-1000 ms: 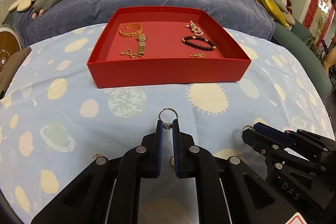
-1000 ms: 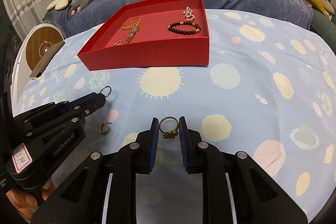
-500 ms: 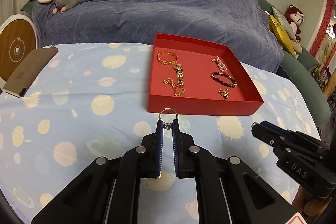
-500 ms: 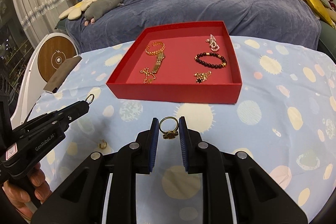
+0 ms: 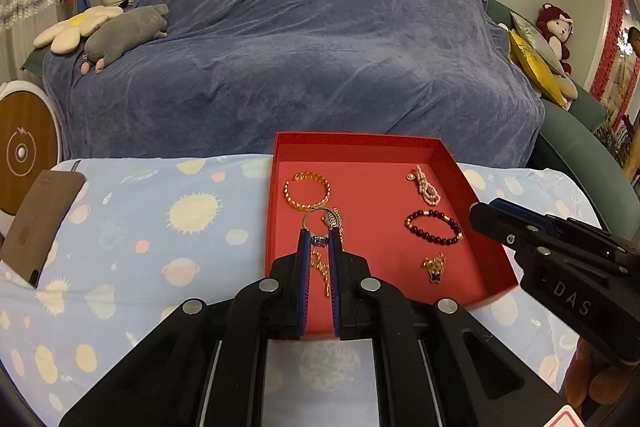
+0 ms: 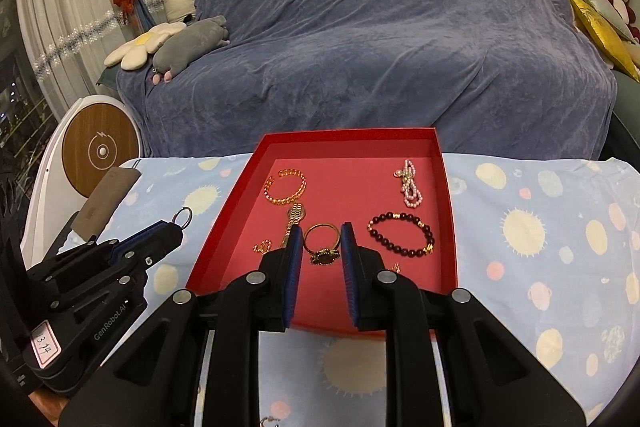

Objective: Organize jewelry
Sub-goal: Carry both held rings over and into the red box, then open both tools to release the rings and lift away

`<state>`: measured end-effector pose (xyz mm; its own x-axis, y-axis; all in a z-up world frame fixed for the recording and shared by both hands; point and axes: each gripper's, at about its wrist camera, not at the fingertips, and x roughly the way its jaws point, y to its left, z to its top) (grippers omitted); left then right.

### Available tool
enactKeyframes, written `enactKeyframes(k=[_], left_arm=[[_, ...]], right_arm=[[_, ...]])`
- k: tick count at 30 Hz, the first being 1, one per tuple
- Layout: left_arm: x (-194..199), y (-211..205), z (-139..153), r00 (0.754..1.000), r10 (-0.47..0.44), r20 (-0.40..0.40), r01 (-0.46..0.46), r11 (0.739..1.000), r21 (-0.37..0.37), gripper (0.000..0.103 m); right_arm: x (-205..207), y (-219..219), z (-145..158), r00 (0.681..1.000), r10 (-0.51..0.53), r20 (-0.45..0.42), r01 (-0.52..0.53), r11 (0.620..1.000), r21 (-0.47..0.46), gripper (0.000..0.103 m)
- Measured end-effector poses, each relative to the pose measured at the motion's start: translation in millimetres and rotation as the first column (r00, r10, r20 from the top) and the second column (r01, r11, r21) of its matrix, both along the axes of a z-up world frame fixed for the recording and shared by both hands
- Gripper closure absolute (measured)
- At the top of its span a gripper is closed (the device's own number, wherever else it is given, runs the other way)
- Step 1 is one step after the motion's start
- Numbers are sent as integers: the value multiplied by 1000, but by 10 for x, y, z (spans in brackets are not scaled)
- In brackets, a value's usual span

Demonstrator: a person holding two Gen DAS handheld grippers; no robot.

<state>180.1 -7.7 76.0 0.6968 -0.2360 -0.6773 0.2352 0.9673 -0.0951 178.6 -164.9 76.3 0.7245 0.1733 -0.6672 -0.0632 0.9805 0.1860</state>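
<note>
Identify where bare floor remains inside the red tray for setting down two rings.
In the red cardboard tray, the middle strip is bare between the gold chain bracelet and the pink pearl strand, as is the far end. The left and right sides are crowded.

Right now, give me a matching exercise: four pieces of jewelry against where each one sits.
Things:
1. silver ring
2. gold ring
3. dark bead bracelet
4. pearl strand

Places:
A. far right of the red tray
B. held in the right gripper
C. tray floor, nearer than the pearls
D. held in the left gripper

Pairs: 1-D, 2-B, 3-C, 4-A
</note>
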Motion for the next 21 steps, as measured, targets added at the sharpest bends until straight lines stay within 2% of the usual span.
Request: enactKeyframes(k=[4,12,21], left_arm=[[289,-111,-93,1000,1,-8,-1,1000,1,96],[669,-190,-376,998,17,-60,-16,1000,18,96],[846,-186,-520,995,37,-97,-34,999,29,94]], right_arm=[[242,-3,-148,1000,-9,-20,8,1000,-16,84],[604,-88,-483,995,-29,-94,31,999,16,84],[735,-67,-589,994,-23,-108,24,1000,12,84]])
